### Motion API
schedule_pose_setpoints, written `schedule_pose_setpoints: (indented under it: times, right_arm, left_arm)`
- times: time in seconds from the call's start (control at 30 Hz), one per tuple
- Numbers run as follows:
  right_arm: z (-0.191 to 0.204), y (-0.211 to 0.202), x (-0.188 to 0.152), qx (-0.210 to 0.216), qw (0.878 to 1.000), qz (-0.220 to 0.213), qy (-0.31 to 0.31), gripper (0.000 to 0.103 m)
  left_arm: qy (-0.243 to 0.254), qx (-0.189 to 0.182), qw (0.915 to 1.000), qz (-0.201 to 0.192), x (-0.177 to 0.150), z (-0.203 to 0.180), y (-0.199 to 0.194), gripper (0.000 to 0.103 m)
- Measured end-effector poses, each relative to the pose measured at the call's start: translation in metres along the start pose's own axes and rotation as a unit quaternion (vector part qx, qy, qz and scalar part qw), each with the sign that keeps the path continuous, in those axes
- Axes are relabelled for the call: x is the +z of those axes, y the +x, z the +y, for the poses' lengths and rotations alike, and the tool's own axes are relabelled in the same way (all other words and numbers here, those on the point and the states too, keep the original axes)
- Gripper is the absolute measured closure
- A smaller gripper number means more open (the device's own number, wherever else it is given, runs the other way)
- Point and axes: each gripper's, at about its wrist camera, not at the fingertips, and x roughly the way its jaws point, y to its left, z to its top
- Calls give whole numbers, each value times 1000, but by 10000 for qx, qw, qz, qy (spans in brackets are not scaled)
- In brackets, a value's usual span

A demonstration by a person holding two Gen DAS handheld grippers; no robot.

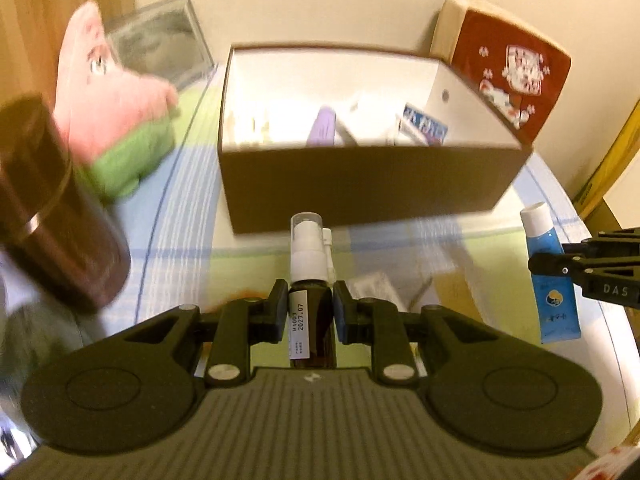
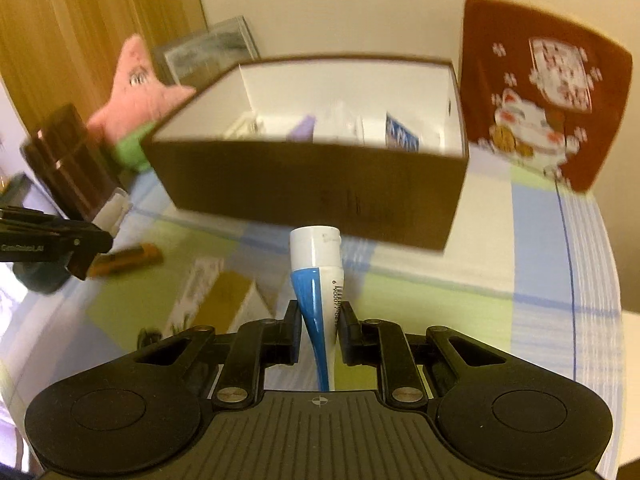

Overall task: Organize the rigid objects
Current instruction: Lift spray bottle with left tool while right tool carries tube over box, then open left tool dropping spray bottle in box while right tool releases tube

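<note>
My left gripper (image 1: 310, 312) is shut on a brown spray bottle (image 1: 310, 304) with a white pump and clear cap, held above the table in front of a brown open box (image 1: 372, 184). My right gripper (image 2: 319, 328) is shut on a blue and white tube (image 2: 318, 280), cap forward, also just before the box (image 2: 312, 184). The tube (image 1: 550, 276) and right gripper (image 1: 576, 270) show at the right of the left wrist view. The left gripper (image 2: 72, 248) shows at the left of the right wrist view. Several items lie in the box.
A pink plush star (image 1: 108, 92) and a dark brown canister (image 1: 52, 208) stand left of the box. A red lucky-cat cushion (image 2: 536, 92) leans behind right. An orange object (image 2: 128, 258) and paper packets (image 2: 208, 292) lie on the checked tablecloth (image 2: 500, 272).
</note>
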Motion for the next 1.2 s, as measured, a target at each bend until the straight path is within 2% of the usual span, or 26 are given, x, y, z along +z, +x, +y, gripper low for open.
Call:
schedule_pose_setpoints:
  times: [0.27,0.53,0.73,0.93,1.2]
  right_arm:
    - [3,7,67,228,9986,-440,-167,88]
    - [19,34,131,413,9964,-730,-98,88]
    - [20,59,173,336,9942,-985,-262,88]
    - [17,94,191,184,9945,-979,-314,88]
    - [14,145,176,204,9989,-420,-68,88]
  left_arm:
    - [208,6,9989,-412,58,-9,10,84]
    - [179,-13,9984,-531,115,-9,37,84]
    - [71,45,9987,-509,148,2,60,84]
    - [47,62,9992,-391,165,9,88,84]
    - [-81,-31,10000,22,160,15,128,84]
